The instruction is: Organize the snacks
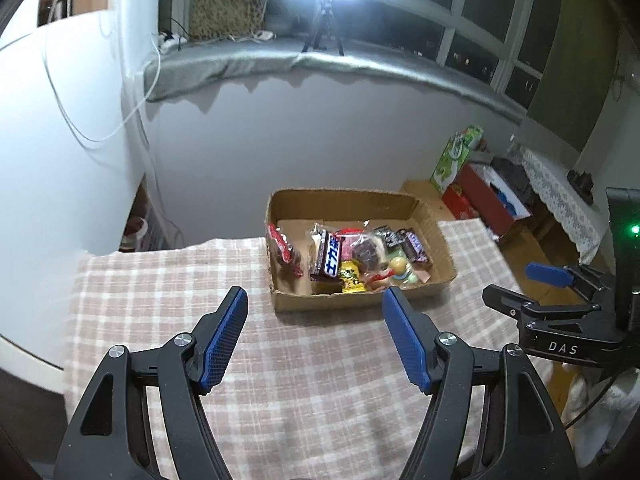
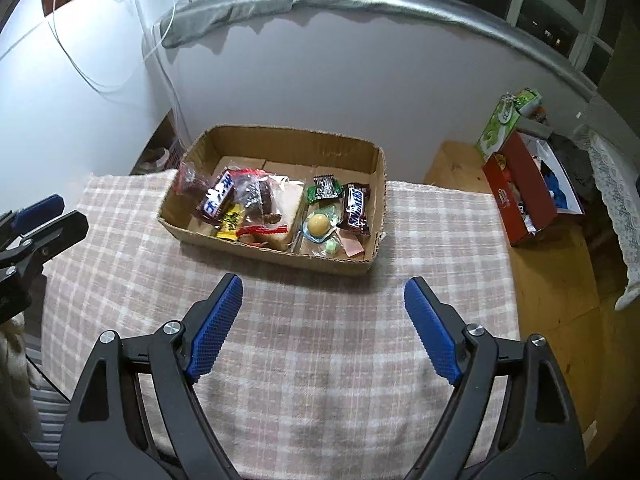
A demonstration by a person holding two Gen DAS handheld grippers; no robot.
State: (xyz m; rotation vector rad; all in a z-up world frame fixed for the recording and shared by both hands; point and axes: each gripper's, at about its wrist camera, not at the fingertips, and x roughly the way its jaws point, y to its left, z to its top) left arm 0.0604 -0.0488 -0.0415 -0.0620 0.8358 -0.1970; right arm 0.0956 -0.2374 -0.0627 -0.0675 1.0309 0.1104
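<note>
Nearest the cameras, the left gripper (image 1: 314,308) and the right gripper (image 2: 322,300) are both held released, jaws spread wide and nothing between them, above the checked tablecloth (image 2: 312,360) on the near side of the cardboard box (image 2: 340,152). No snack is seen on the cloth outside the box. Within the box, a blue-and-white chocolate bar (image 2: 216,200), a yellow packet (image 2: 232,220) and a bagged bread slice (image 2: 276,204) are piled at its left half; a Snickers bar (image 2: 356,208), a green sachet (image 2: 324,190) and a round yellow sweet (image 2: 318,225) lie at its right half. Judged risks: the overlapped, glossy wrappers could be pinched two at a time or slip; the light box, set at the table's far edge, could be pushed off by a careless reach.
</note>
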